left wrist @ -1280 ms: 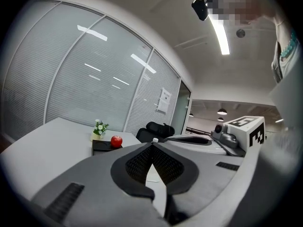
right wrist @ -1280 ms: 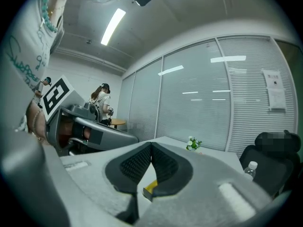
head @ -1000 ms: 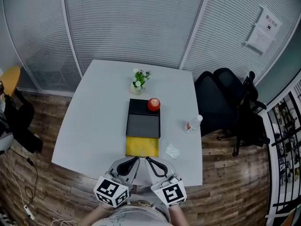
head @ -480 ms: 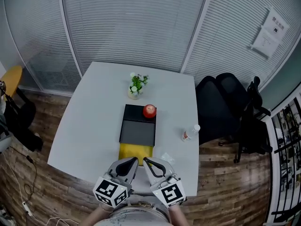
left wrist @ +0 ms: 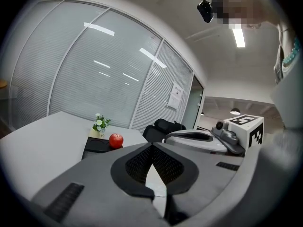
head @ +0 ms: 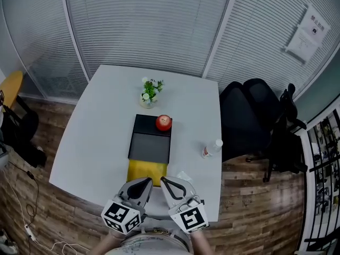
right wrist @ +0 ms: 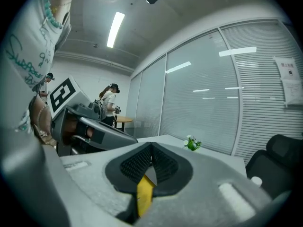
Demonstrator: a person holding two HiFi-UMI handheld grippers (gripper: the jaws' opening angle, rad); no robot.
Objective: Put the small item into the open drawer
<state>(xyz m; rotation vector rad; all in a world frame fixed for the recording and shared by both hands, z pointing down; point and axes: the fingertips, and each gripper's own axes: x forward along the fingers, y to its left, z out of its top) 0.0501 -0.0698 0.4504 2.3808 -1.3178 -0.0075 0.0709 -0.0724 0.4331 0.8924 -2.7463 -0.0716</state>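
Yellow open drawer [head: 147,170] at the table's [head: 101,137] near edge, small white item [head: 183,175] just right of it. I have brought the left gripper [head: 149,180] and right gripper [head: 163,180] closer (fingers closed, empty); the pick-up comes next.

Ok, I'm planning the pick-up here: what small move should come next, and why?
Probably open the right gripper: its jaws are together with nothing between them, and the small pale crumpled item lies just beside it on the white table, right of the open yellow drawer.
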